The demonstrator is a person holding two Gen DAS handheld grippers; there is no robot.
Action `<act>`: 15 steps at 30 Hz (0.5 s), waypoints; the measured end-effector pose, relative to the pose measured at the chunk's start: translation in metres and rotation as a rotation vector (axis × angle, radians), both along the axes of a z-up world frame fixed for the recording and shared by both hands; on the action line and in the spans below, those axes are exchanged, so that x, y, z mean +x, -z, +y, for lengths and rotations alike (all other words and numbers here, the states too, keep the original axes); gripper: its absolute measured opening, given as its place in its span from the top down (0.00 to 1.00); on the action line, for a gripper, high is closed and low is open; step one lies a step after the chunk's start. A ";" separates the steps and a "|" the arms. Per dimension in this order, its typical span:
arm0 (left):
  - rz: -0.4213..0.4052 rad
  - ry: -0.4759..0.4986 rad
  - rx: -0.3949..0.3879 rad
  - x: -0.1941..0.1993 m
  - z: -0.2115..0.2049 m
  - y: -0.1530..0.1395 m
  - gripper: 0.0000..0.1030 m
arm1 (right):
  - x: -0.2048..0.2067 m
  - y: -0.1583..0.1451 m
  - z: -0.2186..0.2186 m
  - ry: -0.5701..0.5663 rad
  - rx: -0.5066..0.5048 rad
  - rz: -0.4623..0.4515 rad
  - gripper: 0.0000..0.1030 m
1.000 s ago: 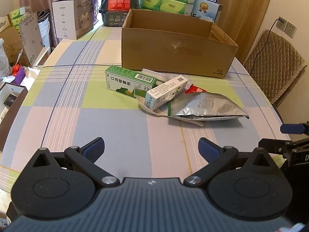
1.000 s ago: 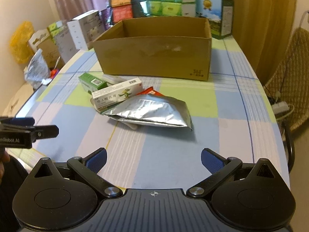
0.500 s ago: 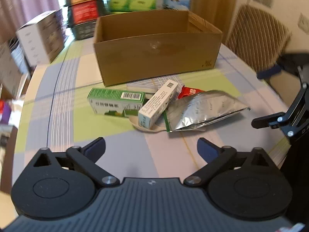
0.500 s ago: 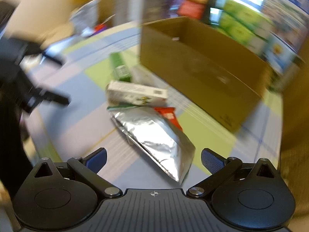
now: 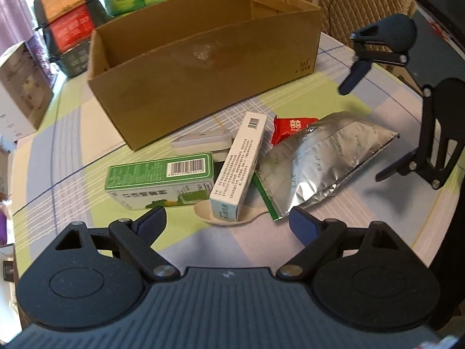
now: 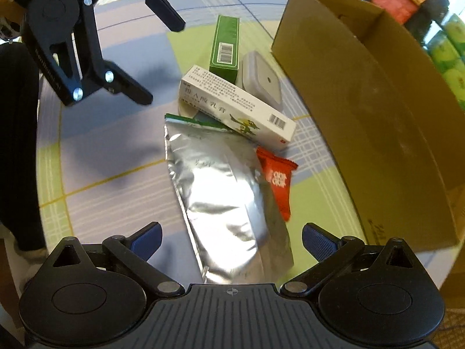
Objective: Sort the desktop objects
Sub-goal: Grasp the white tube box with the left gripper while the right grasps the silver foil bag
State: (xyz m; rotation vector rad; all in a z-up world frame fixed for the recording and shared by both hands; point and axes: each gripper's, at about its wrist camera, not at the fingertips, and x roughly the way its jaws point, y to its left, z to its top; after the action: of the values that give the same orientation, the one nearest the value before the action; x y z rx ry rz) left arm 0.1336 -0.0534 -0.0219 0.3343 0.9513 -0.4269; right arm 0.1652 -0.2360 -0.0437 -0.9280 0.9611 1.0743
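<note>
The silver foil pouch (image 6: 229,200) lies flat on the checked tablecloth (image 6: 116,157), touching the white box (image 5: 239,163) and red packet (image 6: 277,179), near the cardboard box (image 5: 203,67). Both grippers have swung in closer than a second ago: right gripper (image 6: 231,240) spread wide and empty just over the pouch, left gripper (image 5: 226,222) spread and empty before the white box.

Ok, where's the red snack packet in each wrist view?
Left wrist: red snack packet right of centre, upper middle, behind the silver foil pouch.
Right wrist: centre-right, beside the pouch, partly under it.
Shared landmark: white medicine box.
</note>
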 end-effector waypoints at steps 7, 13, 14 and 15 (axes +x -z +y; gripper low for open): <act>0.023 0.016 -0.021 0.014 -0.005 0.013 0.26 | 0.011 0.024 0.016 -0.022 -0.046 0.022 0.19; 0.026 0.038 0.001 0.022 -0.011 0.020 0.38 | 0.012 0.028 0.008 0.023 -0.028 0.020 0.41; 0.031 0.038 0.008 0.023 -0.012 0.022 0.47 | 0.011 0.027 0.005 0.037 -0.025 0.027 0.44; 0.037 0.036 0.012 0.024 -0.012 0.023 0.55 | 0.010 0.026 0.001 0.048 -0.024 0.033 0.46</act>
State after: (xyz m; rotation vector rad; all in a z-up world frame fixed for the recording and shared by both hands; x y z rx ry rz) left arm 0.1573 -0.0656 -0.0447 0.3555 0.9853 -0.4615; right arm 0.1757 -0.2345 -0.0699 -0.9046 1.0207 1.0426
